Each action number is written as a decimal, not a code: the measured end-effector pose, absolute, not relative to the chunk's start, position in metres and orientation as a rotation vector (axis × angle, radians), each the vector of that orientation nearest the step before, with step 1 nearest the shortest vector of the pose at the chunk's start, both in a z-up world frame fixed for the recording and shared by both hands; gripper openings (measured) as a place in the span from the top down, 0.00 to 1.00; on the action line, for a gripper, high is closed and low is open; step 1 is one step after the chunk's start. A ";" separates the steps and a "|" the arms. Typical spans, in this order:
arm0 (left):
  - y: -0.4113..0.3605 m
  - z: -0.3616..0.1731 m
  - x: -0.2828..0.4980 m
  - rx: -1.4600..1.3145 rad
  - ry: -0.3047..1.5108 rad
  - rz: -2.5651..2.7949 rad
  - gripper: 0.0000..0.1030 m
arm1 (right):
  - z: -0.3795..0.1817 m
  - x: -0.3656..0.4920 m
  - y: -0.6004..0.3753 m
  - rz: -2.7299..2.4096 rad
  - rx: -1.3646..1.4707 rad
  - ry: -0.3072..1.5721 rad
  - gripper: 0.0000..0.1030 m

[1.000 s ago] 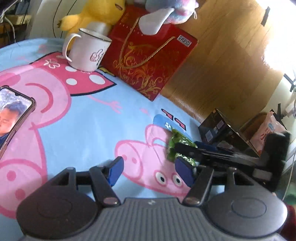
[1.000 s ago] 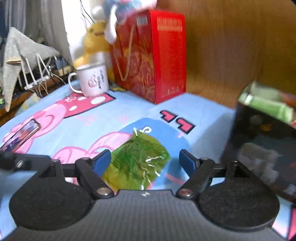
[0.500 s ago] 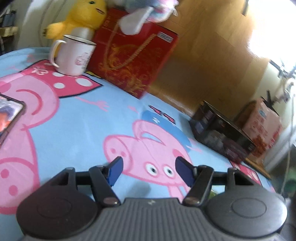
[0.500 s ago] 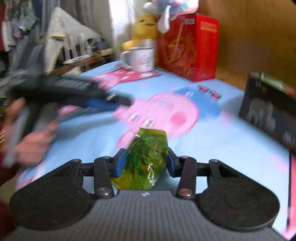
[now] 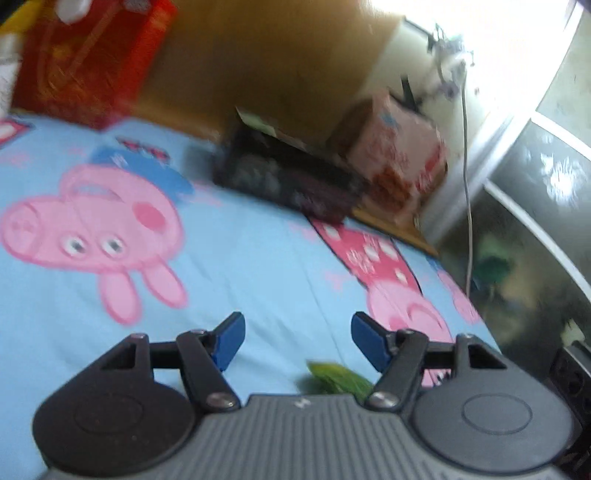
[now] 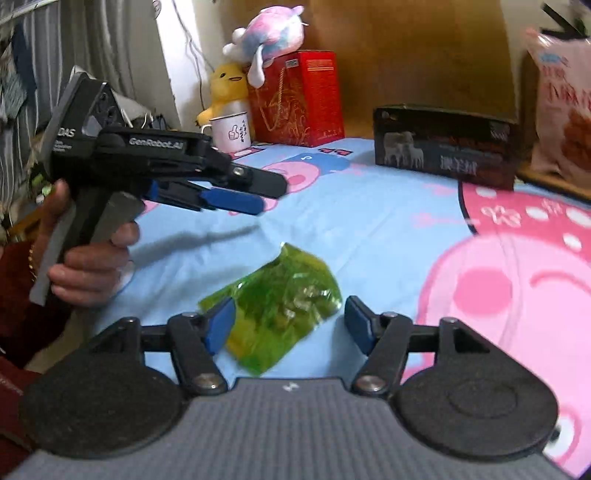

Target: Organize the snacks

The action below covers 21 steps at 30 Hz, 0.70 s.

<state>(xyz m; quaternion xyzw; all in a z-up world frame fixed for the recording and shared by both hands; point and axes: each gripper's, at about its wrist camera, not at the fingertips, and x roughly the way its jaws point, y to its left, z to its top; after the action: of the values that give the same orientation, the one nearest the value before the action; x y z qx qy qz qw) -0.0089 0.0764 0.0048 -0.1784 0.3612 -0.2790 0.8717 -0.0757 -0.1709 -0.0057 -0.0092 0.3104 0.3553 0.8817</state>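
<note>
A: Starting at the left of the right wrist view, what do you see?

B: A hand (image 6: pixel 86 273) in a dark red sleeve grips the handle of the left gripper (image 6: pixel 236 201), which reaches across above the blue cartoon-pig cloth (image 6: pixel 369 229) covering the tabletop. Its blue fingers (image 6: pixel 231 200) are seen side-on there.

A: Are they released or clenched?

B: Released. In the left wrist view the left gripper's two blue pads stand apart with only cloth between them; a green corner of the snack packet shows just beside its right finger, not clamped.

A: Behind that gripper?

B: A white mug (image 6: pixel 231 131), a yellow plush duck (image 6: pixel 227 86), then a red gift box (image 6: pixel 301 98) with a pink and blue plush toy (image 6: pixel 267 33) lying on top.

A: And the snack itself?

B: The green snack packet (image 6: pixel 280 306) lies flat on the cloth, near the front, between the fingers of the right gripper (image 6: pixel 290 326). Those fingers are opening. The left pad sits at the packet's edge and the right pad stands clear of it, so nothing is being squeezed.

A: Further right?

B: A black box (image 6: pixel 443 147) stands at the back of the tabletop, against the wooden wall. Its top is too blurred in the left wrist view to tell what is inside. Beside it, at the far right, stands a pink snack bag (image 6: pixel 561 107).
</note>
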 end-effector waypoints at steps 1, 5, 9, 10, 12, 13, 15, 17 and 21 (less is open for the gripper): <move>0.073 0.003 -0.009 -0.380 0.776 -0.600 0.37 | -0.006 -0.077 -0.172 0.740 -0.005 0.649 0.34; 0.076 -0.003 -0.017 -0.441 0.849 -0.667 0.46 | -0.008 -0.070 -0.183 0.788 0.148 0.695 0.37; 0.082 -0.012 -0.034 -0.464 0.880 -0.696 0.57 | -0.015 -0.060 -0.191 0.812 0.304 0.744 0.62; 0.085 -0.014 -0.040 -0.472 0.866 -0.699 0.58 | -0.018 -0.057 -0.189 0.827 0.340 0.762 0.66; 0.092 -0.015 -0.046 -0.499 0.850 -0.688 0.58 | -0.021 -0.053 -0.184 0.848 0.382 0.772 0.70; 0.096 -0.016 -0.048 -0.513 0.846 -0.677 0.59 | -0.021 -0.052 -0.180 0.859 0.384 0.770 0.70; 0.103 -0.017 -0.048 -0.537 0.845 -0.648 0.69 | -0.019 -0.055 -0.170 0.878 0.352 0.754 0.69; 0.111 -0.021 -0.044 -0.574 0.867 -0.623 0.79 | -0.014 -0.059 -0.160 0.889 0.285 0.728 0.67; 0.118 -0.024 -0.035 -0.637 0.872 -0.599 0.80 | -0.009 -0.063 -0.153 0.907 0.149 0.696 0.48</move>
<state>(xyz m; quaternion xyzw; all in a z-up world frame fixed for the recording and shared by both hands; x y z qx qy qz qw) -0.0350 0.1182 -0.0235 -0.2986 0.4090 -0.2809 0.8152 -0.0632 -0.1529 -0.0093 0.0706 0.3292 0.4289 0.8382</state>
